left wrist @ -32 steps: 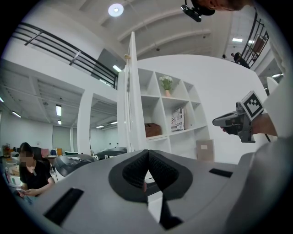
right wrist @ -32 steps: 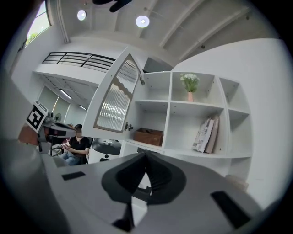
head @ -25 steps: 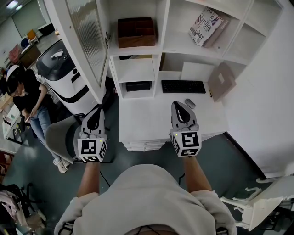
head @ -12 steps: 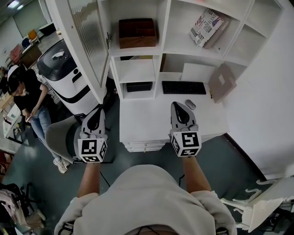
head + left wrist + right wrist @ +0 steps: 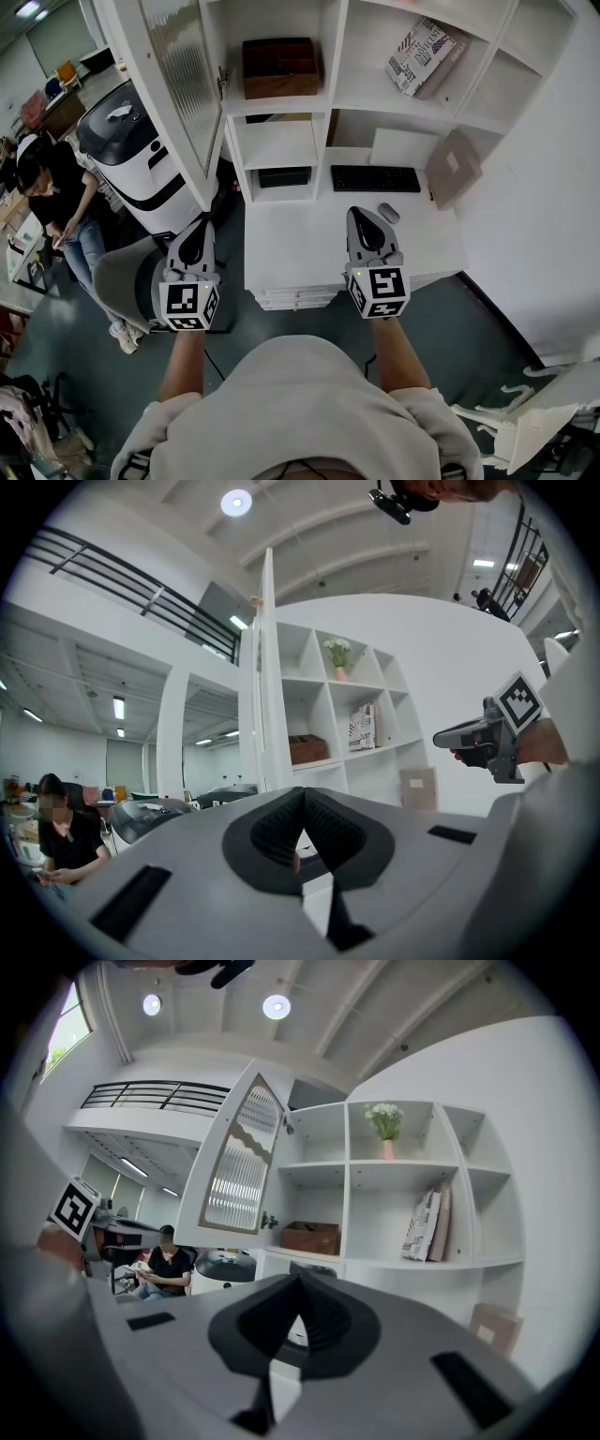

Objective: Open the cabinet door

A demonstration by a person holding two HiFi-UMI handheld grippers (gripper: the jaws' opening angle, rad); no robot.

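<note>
The white cabinet door (image 5: 173, 89) with a ribbed glass pane stands swung wide open to the left of the white shelf unit (image 5: 330, 94). It shows edge-on as the door (image 5: 267, 677) in the left gripper view and as the door (image 5: 236, 1162) in the right gripper view. My left gripper (image 5: 198, 223) is held level below the door's lower corner, jaws together, nothing between them. My right gripper (image 5: 362, 214) hovers over the white desk (image 5: 291, 244), shut and empty. Neither gripper touches the door.
A brown box (image 5: 277, 64) and books (image 5: 422, 52) sit on the shelves. A keyboard (image 5: 374, 177) and a mouse (image 5: 388, 212) lie on the desk. A white machine (image 5: 131, 150), a grey chair (image 5: 127, 277) and a seated person (image 5: 52, 202) are at the left.
</note>
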